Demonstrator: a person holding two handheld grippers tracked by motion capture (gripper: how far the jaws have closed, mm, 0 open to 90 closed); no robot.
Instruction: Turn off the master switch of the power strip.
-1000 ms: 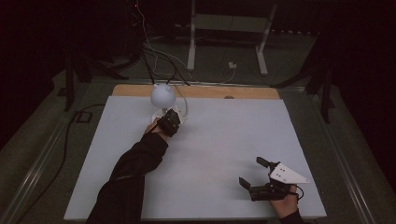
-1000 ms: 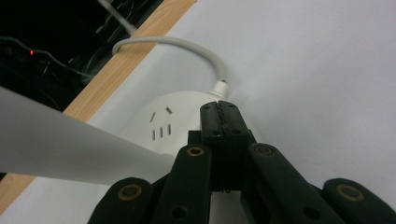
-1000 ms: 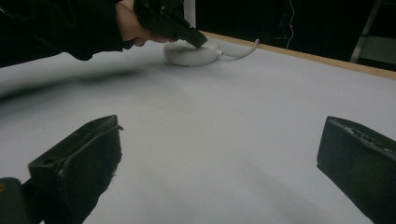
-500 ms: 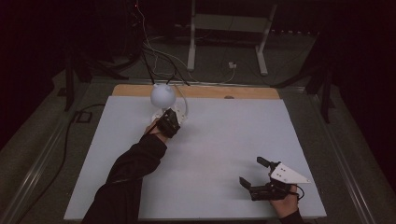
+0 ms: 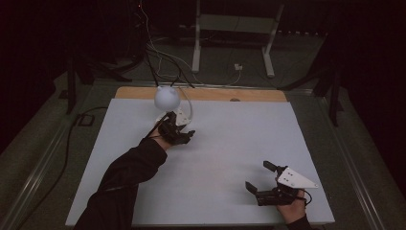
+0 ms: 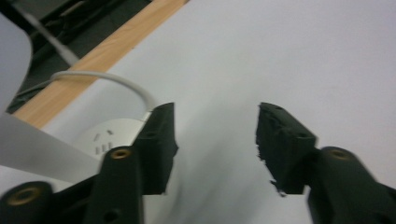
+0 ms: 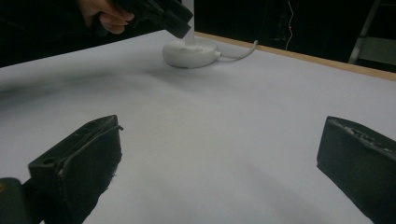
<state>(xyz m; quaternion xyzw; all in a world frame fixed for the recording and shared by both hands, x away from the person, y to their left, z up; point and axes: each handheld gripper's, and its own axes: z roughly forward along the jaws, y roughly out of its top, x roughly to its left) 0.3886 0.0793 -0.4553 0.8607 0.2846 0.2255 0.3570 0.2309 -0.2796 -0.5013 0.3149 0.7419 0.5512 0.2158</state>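
Left gripper (image 5: 184, 136), jaws apart, hovers beside a white lamp's (image 5: 167, 98) base (image 6: 109, 135); a careless nudge could tip it. Right gripper (image 5: 261, 179) rests open, well apart.

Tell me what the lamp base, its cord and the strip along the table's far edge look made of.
Lamp base: likely white plastic, smooth moulded puck with small slots, matte. Cord: white, bends in a soft loop, probably rubber- or PVC-sheathed. Far strip: wood by its tan colour and faint grain, though it could be laminate.
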